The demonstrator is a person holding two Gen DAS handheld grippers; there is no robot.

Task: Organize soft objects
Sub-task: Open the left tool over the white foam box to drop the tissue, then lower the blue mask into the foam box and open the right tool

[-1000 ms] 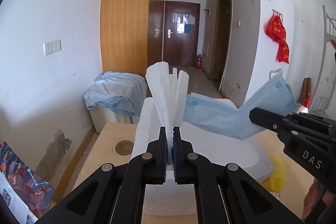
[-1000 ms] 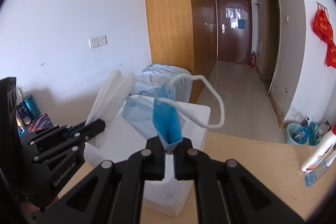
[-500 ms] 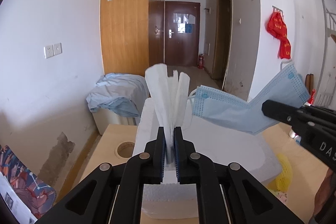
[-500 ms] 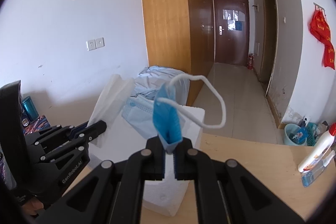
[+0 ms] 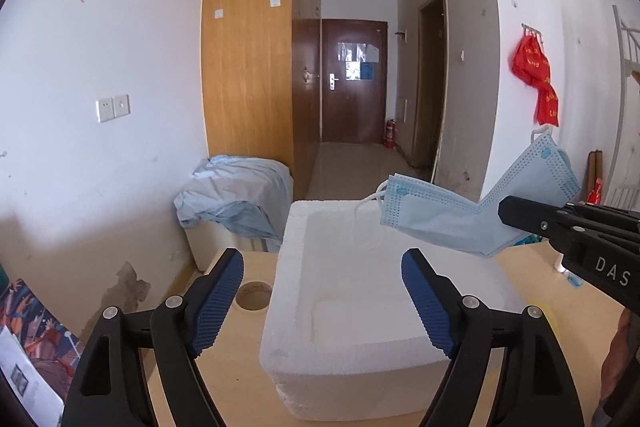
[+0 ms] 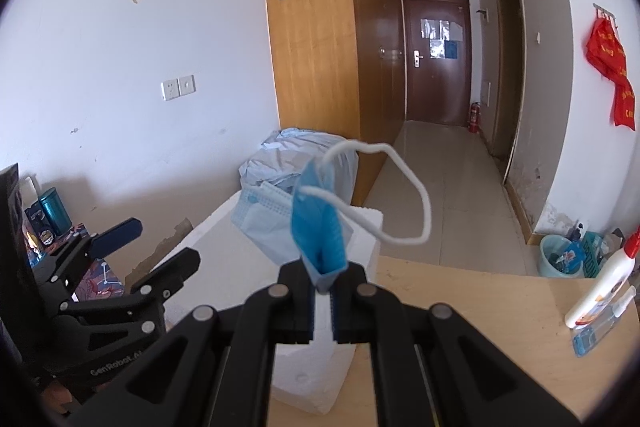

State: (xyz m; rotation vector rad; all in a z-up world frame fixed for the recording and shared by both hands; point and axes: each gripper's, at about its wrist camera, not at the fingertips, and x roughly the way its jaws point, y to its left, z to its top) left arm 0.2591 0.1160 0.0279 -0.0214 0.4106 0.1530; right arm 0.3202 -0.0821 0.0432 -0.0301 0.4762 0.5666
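Face mask: light blue, pleated, disposable, with a perforated edge strip and white elastic ear loops. It is pinched at a folded corner by the right claw, whose jaws are closed tight on the fabric. The mask is bent at the grip; one half rises above the claw, the other hangs out over the foam box. One ear loop arcs free in the air.

Foam box: white, open-topped, on the light wooden table. Nothing can be made out inside its pale interior.

Left claw: jaws opening, spread wide above the box's near side, blue ribbed pads showing, nothing between them.

Beside the table's right edge: a white squeeze bottle.
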